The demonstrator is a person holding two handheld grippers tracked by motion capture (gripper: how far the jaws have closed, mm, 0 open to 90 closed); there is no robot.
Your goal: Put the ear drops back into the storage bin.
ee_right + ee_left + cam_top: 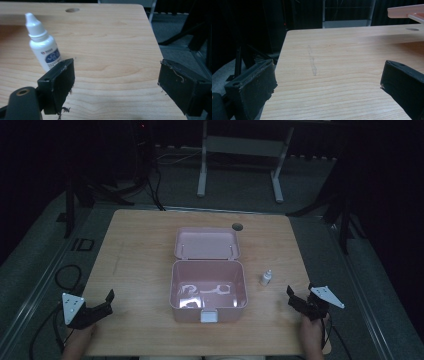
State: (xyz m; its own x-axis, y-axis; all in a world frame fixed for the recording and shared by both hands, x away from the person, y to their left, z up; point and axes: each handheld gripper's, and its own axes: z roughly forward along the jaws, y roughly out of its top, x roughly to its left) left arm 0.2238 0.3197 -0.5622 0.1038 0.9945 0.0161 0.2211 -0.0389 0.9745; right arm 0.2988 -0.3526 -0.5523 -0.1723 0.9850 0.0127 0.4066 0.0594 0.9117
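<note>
A pink plastic box (208, 290) stands open at the middle of the wooden table, its lid (207, 243) tilted back behind it. Right of the box a small white dropper bottle (266, 278) stands upright; in the right gripper view the bottle (43, 45) sits just beyond the left jaw. My right gripper (296, 298) rests open near the table's right front corner, a short way in front of the bottle. My left gripper (106, 301) is open at the left front, well apart from the box. Both hold nothing.
A round cable hole (237, 226) pierces the table near its far edge. The table's right edge (152, 37) runs close to the right gripper. A faint scratch (312, 62) marks the wood ahead of the left gripper. Dark floor, cables and a desk frame (240, 150) lie beyond.
</note>
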